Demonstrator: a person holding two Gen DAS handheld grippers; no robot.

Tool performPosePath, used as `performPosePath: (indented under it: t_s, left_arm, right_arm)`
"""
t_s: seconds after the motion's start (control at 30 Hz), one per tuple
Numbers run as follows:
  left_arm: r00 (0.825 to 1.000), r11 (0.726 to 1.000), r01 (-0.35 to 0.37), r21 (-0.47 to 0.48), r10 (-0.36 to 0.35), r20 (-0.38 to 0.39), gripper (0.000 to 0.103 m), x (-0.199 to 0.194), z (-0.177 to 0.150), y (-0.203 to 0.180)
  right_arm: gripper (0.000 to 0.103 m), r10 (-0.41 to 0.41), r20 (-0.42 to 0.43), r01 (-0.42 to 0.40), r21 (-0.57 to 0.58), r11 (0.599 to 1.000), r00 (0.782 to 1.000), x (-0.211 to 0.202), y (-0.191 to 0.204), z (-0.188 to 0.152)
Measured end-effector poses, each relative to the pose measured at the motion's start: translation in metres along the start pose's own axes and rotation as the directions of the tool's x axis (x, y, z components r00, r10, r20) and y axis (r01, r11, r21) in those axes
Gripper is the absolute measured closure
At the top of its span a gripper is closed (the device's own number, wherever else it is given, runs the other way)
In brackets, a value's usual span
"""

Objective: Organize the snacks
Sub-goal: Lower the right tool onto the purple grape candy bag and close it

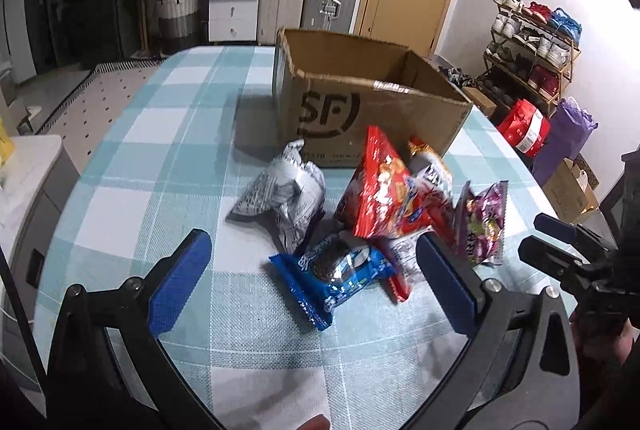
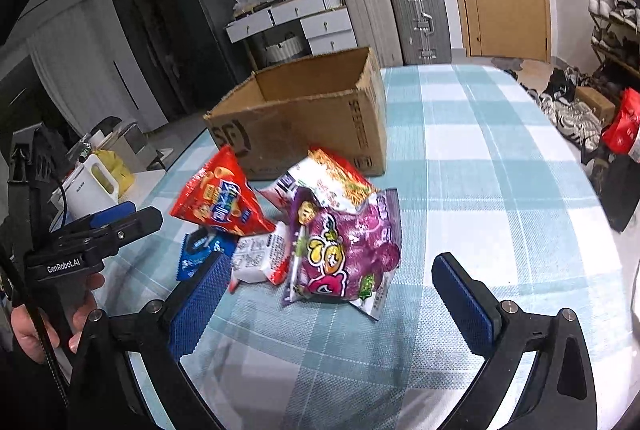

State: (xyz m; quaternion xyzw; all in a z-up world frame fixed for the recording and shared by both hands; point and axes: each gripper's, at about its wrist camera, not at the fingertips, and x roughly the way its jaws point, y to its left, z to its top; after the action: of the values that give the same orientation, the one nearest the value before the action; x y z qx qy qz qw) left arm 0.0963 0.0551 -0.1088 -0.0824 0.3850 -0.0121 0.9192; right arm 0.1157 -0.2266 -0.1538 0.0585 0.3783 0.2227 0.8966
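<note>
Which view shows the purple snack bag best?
Right wrist: the purple bag lies front-on, whole and central. Left wrist shows it smaller, near the right finger, partly hidden behind it.

One cardboard box [image 1: 360, 97], six snack packets [image 1: 384, 197].

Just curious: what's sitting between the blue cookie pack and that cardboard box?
In the left wrist view, a silver packet and a red triangular chip bag lie between the blue pack and the box.

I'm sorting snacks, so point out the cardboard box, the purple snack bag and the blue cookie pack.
cardboard box [image 1: 360, 109]: left wrist view, front wall by the logo.
purple snack bag [image 2: 348, 250]: right wrist view, middle of its face.
blue cookie pack [image 1: 340, 274]: left wrist view, centre of wrapper.
</note>
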Motion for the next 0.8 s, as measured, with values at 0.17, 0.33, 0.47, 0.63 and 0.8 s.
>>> performPosePath:
  t_s: [0.17,0.33,0.47,0.63,0.8]
  left_arm:
    - [1.0,1.0,0.001,-0.01,-0.001,-0.028,0.001,0.018,-0.008,0.008]
    - [0.999,1.0,-0.003,-0.018,0.003,-0.048,0.001,0.034,-0.013,0.014]
    - [0.997,0.999,0.008,-0.04,-0.011,-0.072,0.001,0.047,-0.015,0.02]
    - [0.996,0.998,0.011,-0.055,-0.016,-0.086,0.001,0.057,-0.015,0.026]
    - [0.996,0.998,0.003,-0.065,-0.009,-0.092,0.001,0.062,-0.013,0.034]
  right_arm:
    - [0.001,0.005,-0.028,-0.005,0.022,1.0,1.0,0.018,-0.009,-0.003]
    - [0.001,0.014,-0.05,-0.012,0.036,0.999,0.999,0.035,-0.017,-0.002]
    - [0.001,0.024,-0.062,-0.022,0.041,0.999,0.998,0.046,-0.021,0.001]
    - [0.001,0.042,-0.072,-0.039,0.045,0.998,0.997,0.059,-0.023,0.004]
    - [0.031,0.053,-0.096,-0.05,0.037,0.998,0.994,0.071,-0.022,0.007]
